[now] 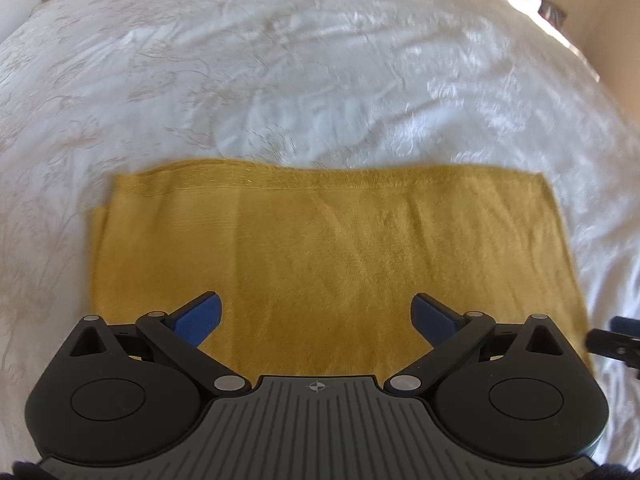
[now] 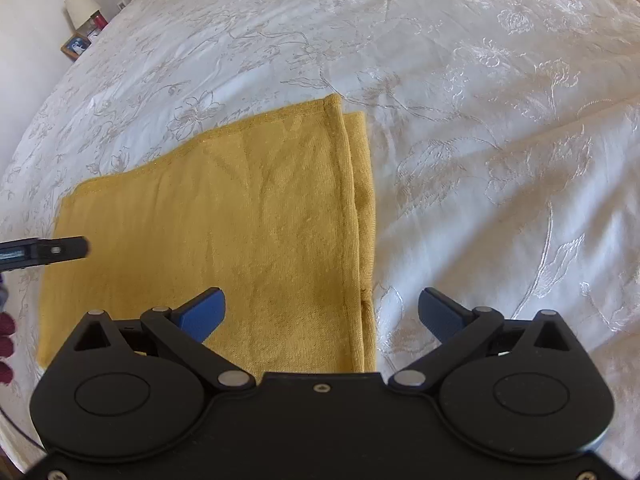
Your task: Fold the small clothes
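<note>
A: Your left gripper (image 1: 318, 314) is spread wide, blue pads (image 1: 200, 318) well apart with nothing clamped; only the yellow cloth (image 1: 328, 256) shows in the gap.

B: And the cloth itself lies flat on the white embroidered bedspread (image 1: 280, 72), already folded into a rectangle; you can see a lower layer peeking out along its left edge in that view.

A: Over to your right gripper (image 2: 322, 312); jaws parted just as far, nothing held; its left pad (image 2: 204, 314) is over the cloth (image 2: 224, 216), its right pad (image 2: 440, 316) over bare bedspread (image 2: 480, 120), so you are straddling the cloth's right-hand edge.

B: That edge is doubled; a hemmed top layer with a second strip of yellow just beside it, showing past it on the right.

A: Whether your pads touch the fabric or hang above it, I cannot tell.

B: From the right camera the tip of your other tool pokes in at the left border over the cloth; the left camera likewise catches a dark tip at its right border.

A: Far corner, beyond the bed: a framed picture (image 2: 76, 46), a small lamp (image 2: 82, 6).
</note>
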